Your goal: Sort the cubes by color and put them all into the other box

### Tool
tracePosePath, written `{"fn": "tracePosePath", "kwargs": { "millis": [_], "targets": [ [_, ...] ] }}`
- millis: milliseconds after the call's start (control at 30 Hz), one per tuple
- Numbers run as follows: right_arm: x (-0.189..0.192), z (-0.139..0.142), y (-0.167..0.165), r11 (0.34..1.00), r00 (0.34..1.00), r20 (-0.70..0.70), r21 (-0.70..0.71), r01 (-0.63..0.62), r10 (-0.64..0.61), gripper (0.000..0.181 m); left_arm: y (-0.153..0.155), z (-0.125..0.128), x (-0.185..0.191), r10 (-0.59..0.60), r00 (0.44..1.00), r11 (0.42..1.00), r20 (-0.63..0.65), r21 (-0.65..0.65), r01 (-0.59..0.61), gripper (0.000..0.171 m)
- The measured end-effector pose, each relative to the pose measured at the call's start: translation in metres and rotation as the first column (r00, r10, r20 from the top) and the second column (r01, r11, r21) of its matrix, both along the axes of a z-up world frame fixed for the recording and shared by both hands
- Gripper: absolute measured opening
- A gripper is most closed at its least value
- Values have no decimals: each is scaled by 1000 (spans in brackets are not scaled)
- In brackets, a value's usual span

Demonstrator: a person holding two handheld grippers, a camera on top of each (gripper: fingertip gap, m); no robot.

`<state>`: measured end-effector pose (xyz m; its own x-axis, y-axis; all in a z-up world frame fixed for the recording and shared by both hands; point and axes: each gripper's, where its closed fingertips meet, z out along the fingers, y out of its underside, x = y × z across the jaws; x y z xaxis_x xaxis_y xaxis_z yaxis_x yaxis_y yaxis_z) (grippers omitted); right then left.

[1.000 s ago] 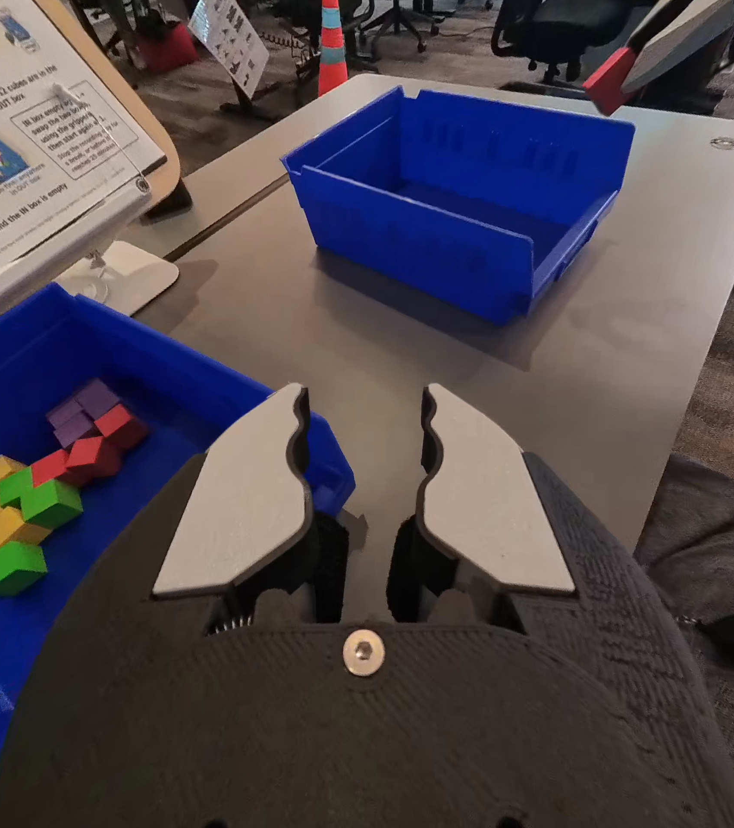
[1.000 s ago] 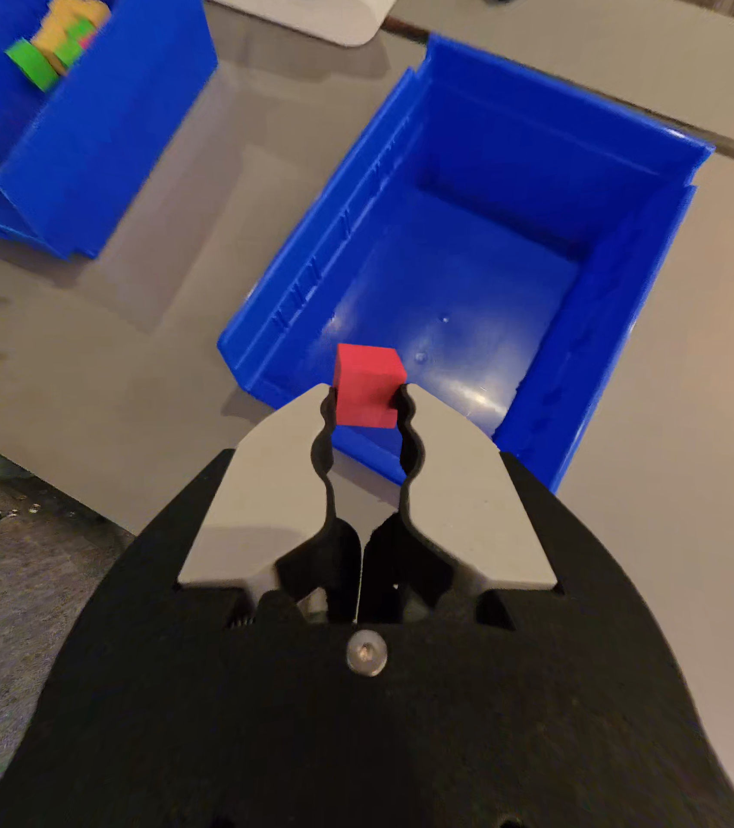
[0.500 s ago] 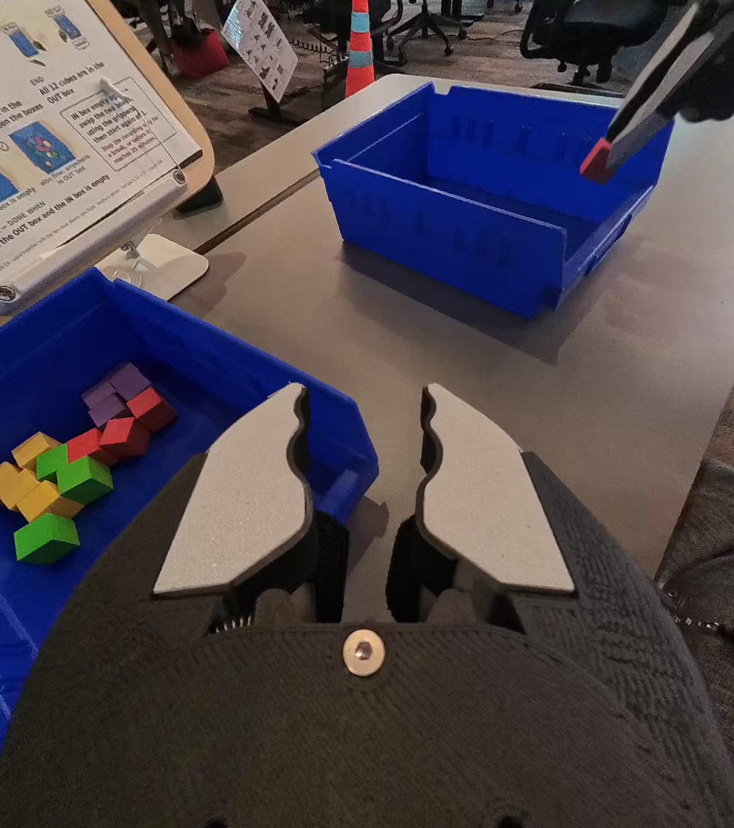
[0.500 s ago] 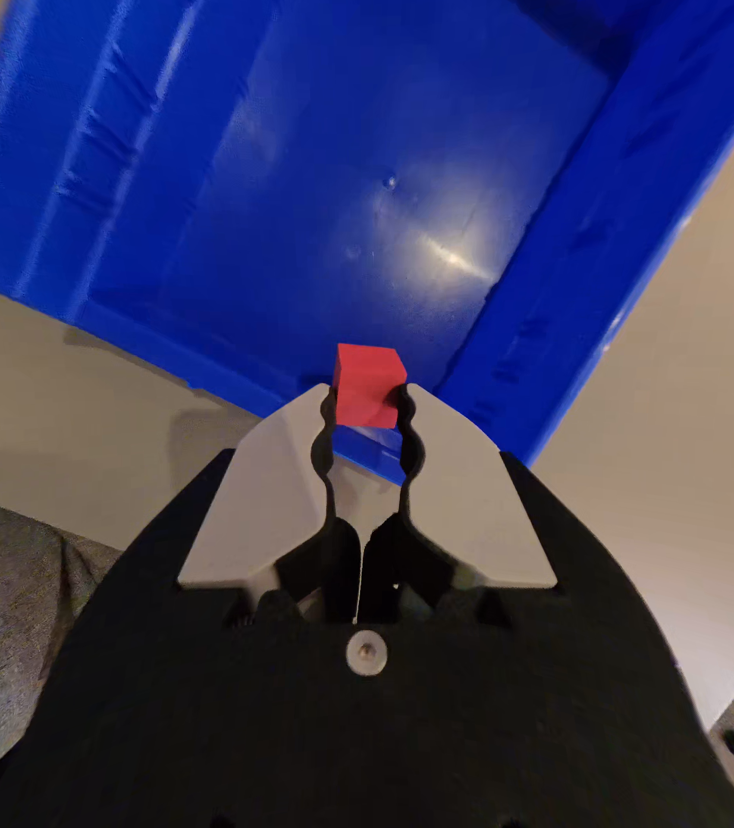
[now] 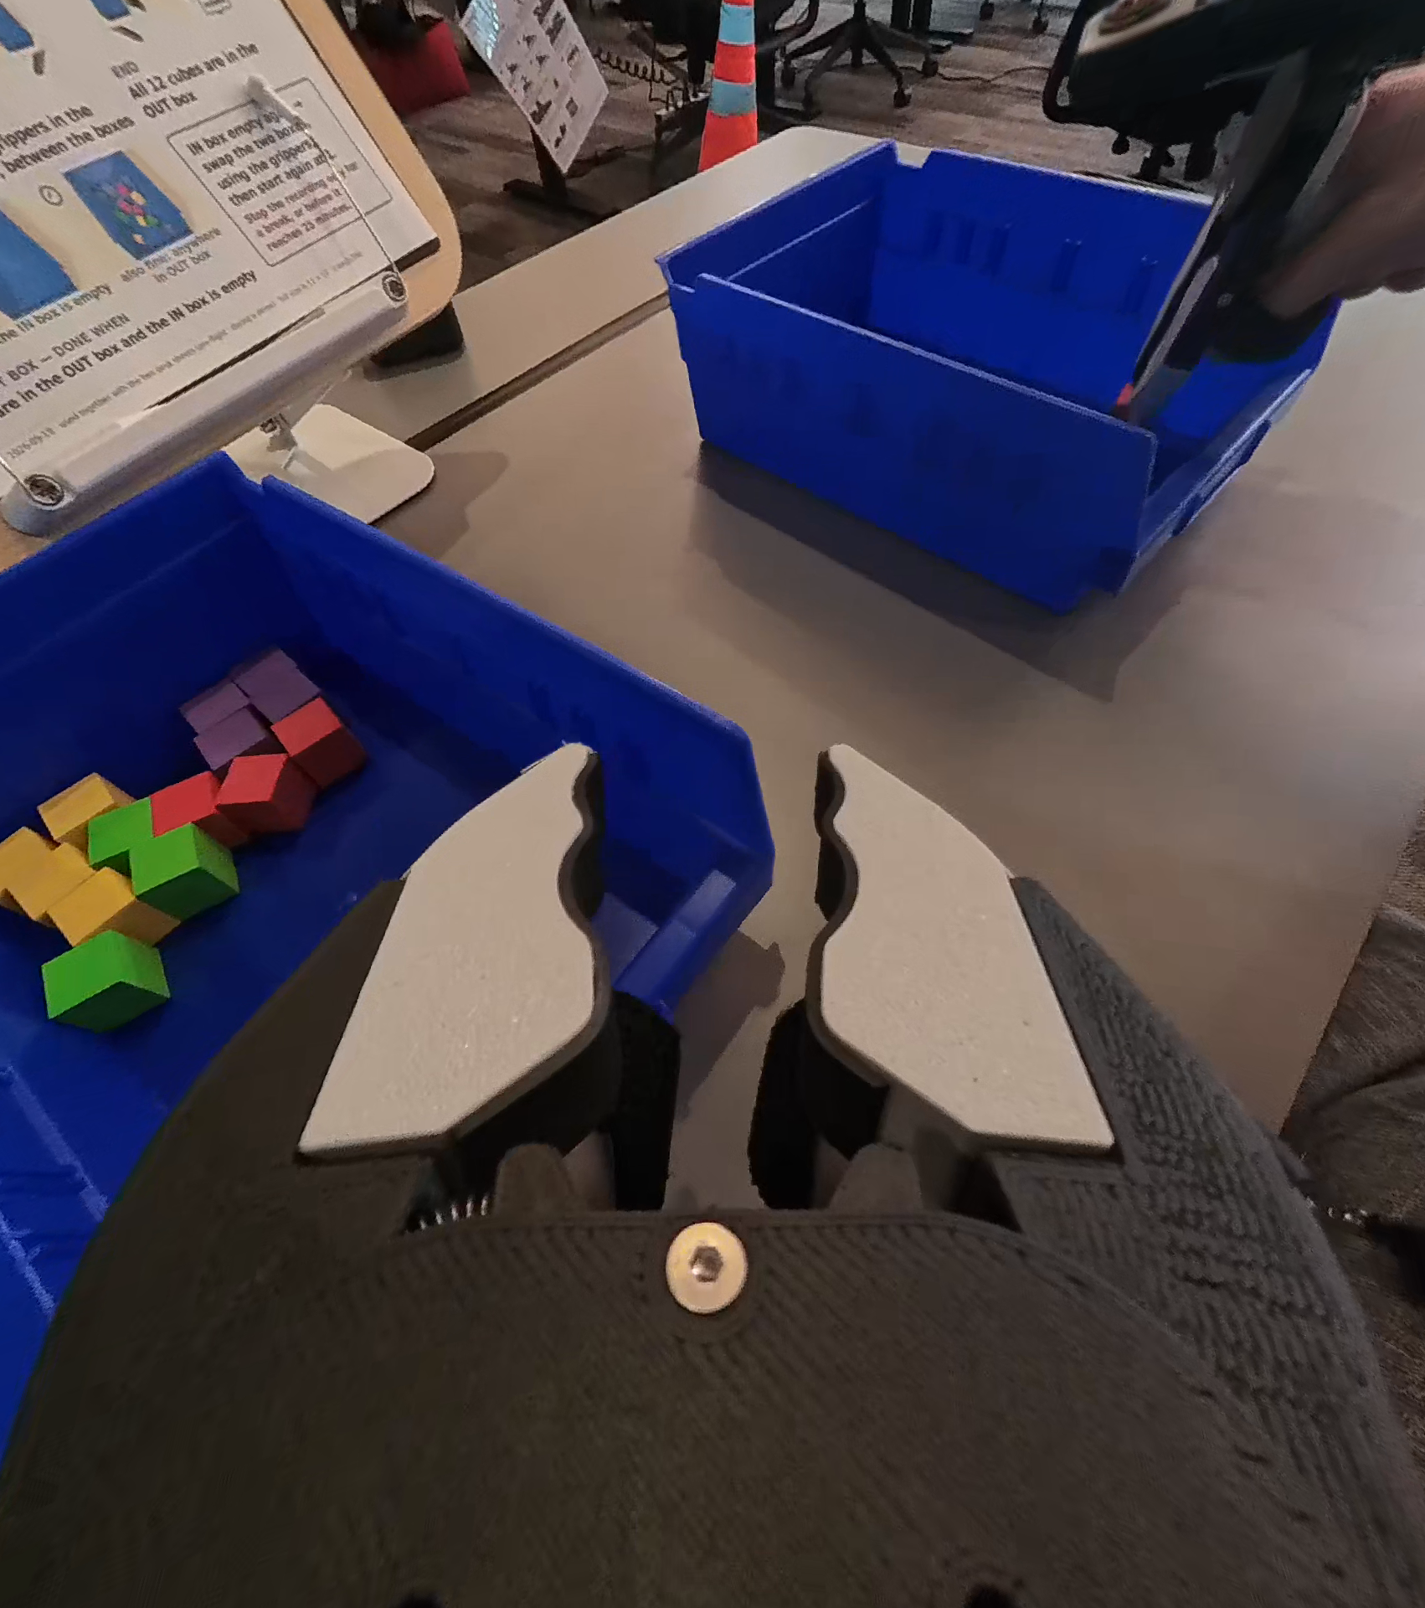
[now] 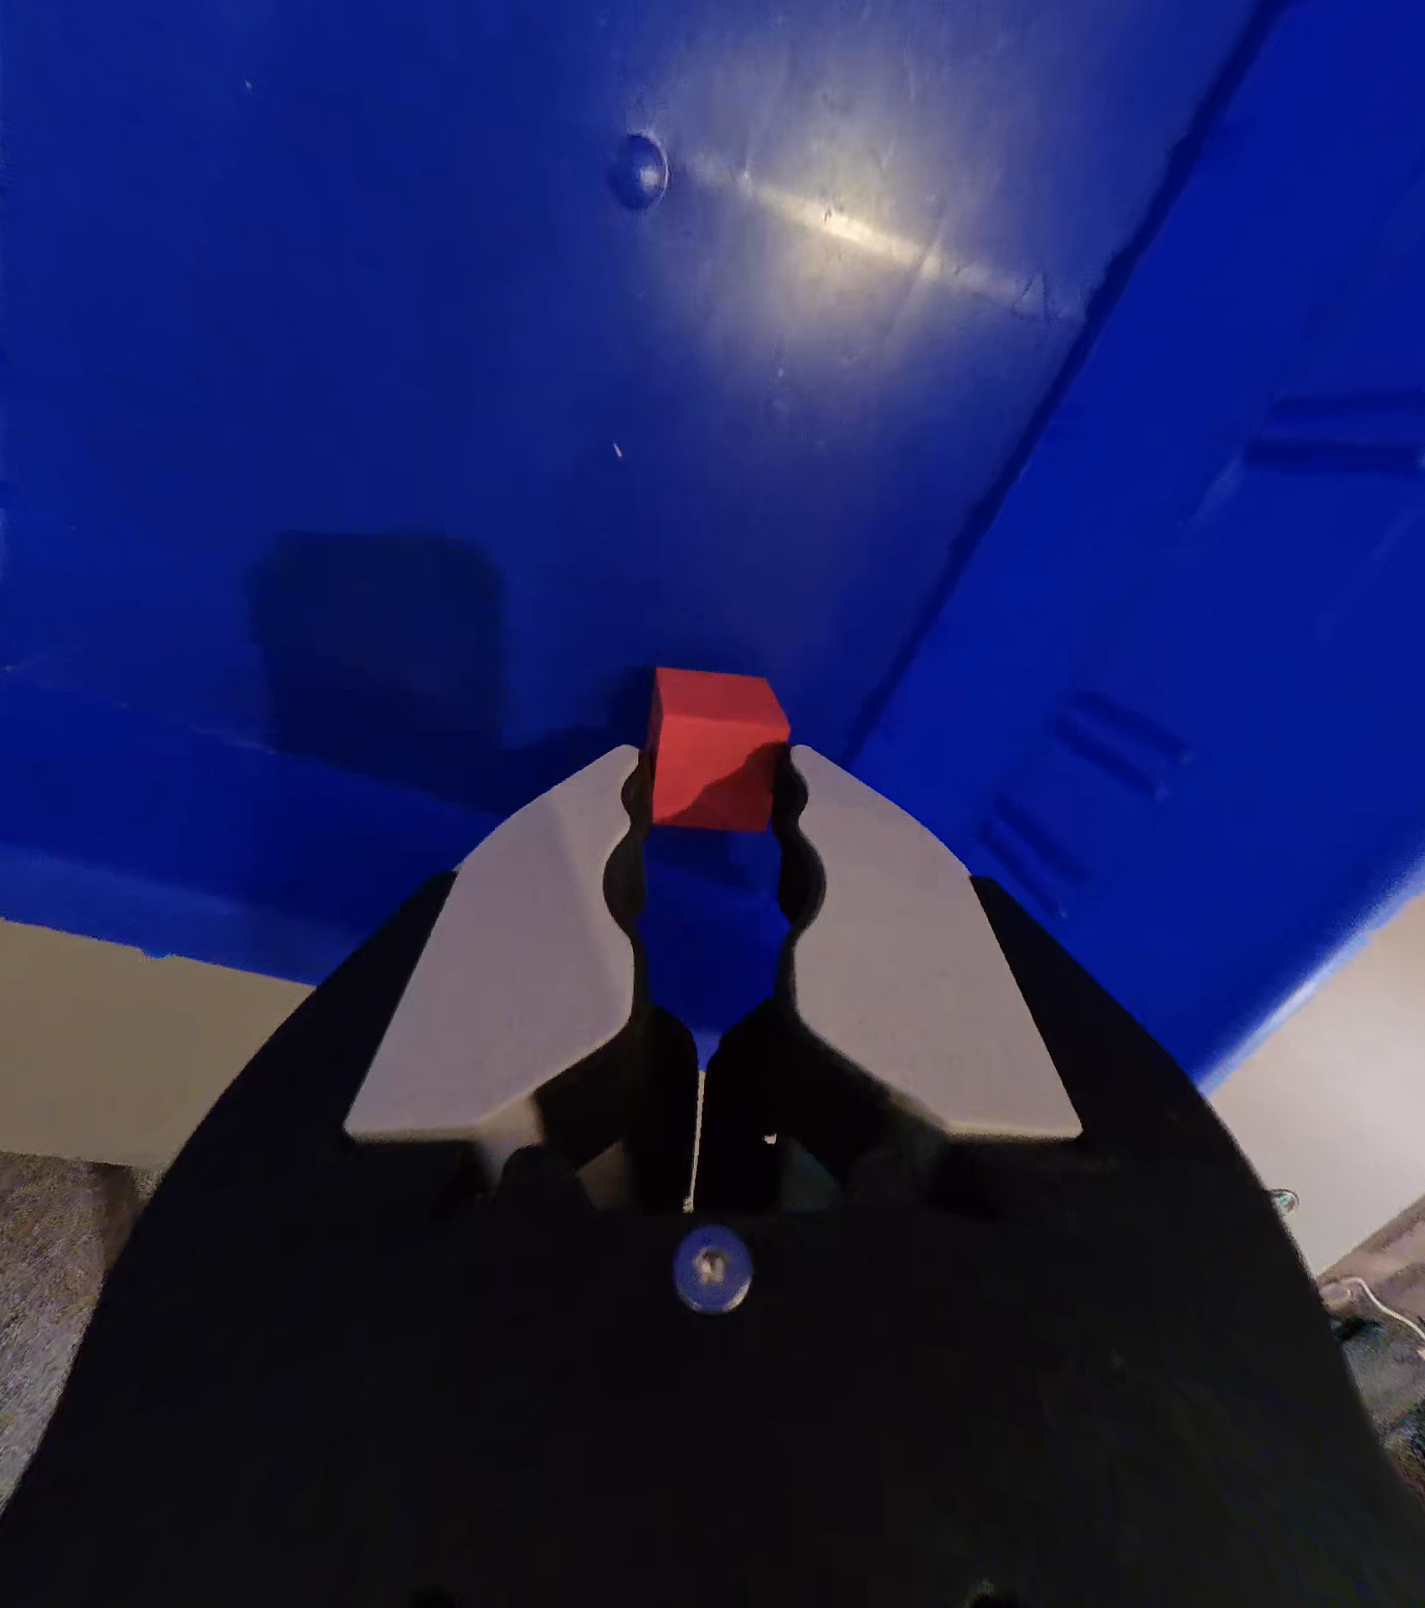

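Note:
My right gripper (image 6: 711, 761) is shut on a red cube (image 6: 713, 748) and holds it low inside the far blue bin (image 6: 518, 348), near its front right corner. In the left wrist view the right gripper (image 5: 1144, 405) dips into that bin (image 5: 909, 409), held by a person's hand (image 5: 1422, 191). My left gripper (image 5: 705, 783) is open and empty above the right corner of the near blue bin (image 5: 518, 644). That bin holds several yellow, green, red and purple cubes (image 5: 170, 827).
An instruction sheet on a white stand (image 5: 126, 235) stands at the back left of the grey table (image 5: 909, 713). An orange cone (image 5: 731, 78) and office chairs are on the floor behind. The table's right edge (image 5: 1387, 827) borders grey carpet.
My right gripper has gone down into the far bin with the red cube, close to the floor. My left gripper has shifted slightly and stays open.

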<state>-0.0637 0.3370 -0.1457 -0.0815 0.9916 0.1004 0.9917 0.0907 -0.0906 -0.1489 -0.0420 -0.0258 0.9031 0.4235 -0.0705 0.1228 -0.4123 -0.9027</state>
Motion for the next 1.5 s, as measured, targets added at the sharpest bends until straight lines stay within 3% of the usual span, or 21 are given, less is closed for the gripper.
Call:
{"fn": "tracePosePath", "kwargs": {
  "millis": [400,500,833,1033,1167,1267,1367,1500],
  "targets": [
    [6,-3,0,999,998,63,33,-20,18,31,-19,0,-17,87,996,995,-19,-42,-88,52],
    [3,6,1,999,999,24,41,-22,21,48,-28,7,-22,123,992,992,-27,-37,-124,52],
    [8,11,4,999,1000,14,37,-17,16,68,-27,16,-20,129,990,991,-53,-41,-131,53],
    [-5,26,-9,999,996,-80,-28,-27,25,66,-27,15,-21,126,991,991,-48,-47,-128,53],
    [-12,59,-27,997,973,-225,-46,-63,51,61,-36,16,-26,154,986,986,-61,-61,-158,52],
    [-16,102,-59,990,889,-448,-53,-132,95,57,-51,23,-34,209,975,976,-73,-52,-213,51],
    [-14,147,-108,961,720,-683,-101,-259,123,52,-66,30,-43,259,963,964,-77,-47,-263,48],
    [-1,179,-178,883,487,-864,-126,-451,126,51,-77,33,-49,282,955,953,-92,-88,-290,47]
  ]
}}
